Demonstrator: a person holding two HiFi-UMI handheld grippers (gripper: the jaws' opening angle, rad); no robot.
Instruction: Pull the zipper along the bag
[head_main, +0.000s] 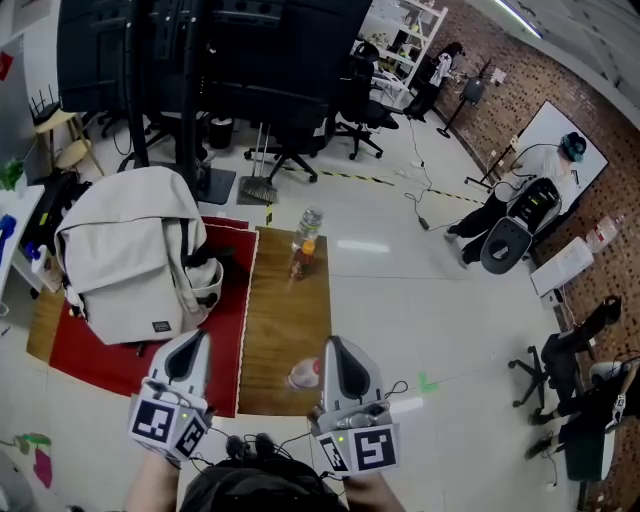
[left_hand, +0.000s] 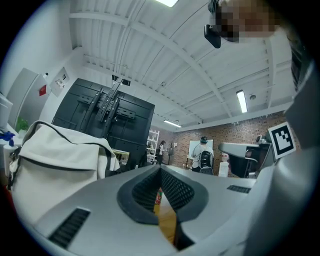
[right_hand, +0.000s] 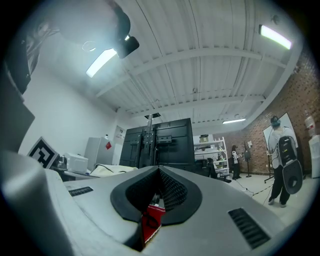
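A cream backpack (head_main: 130, 255) stands upright on a red cloth (head_main: 100, 360) at the left of the head view. It also shows at the left of the left gripper view as the backpack (left_hand: 60, 160), with a dark zipper line across it. My left gripper (head_main: 194, 342) hovers just in front of the bag's lower right corner, shut and empty, apart from the bag. My right gripper (head_main: 335, 347) hangs over the wooden board (head_main: 285, 320), also shut with nothing held. In their own views the left gripper (left_hand: 161, 170) and right gripper (right_hand: 159, 170) show jaws meeting at the tips.
A bottle with an orange label (head_main: 306, 243) stands at the board's far end. Another bottle with a red label (head_main: 303, 375) lies near my right gripper. A black rack (head_main: 190, 60), office chairs (head_main: 355, 110) and people (head_main: 520, 210) stand on the floor beyond.
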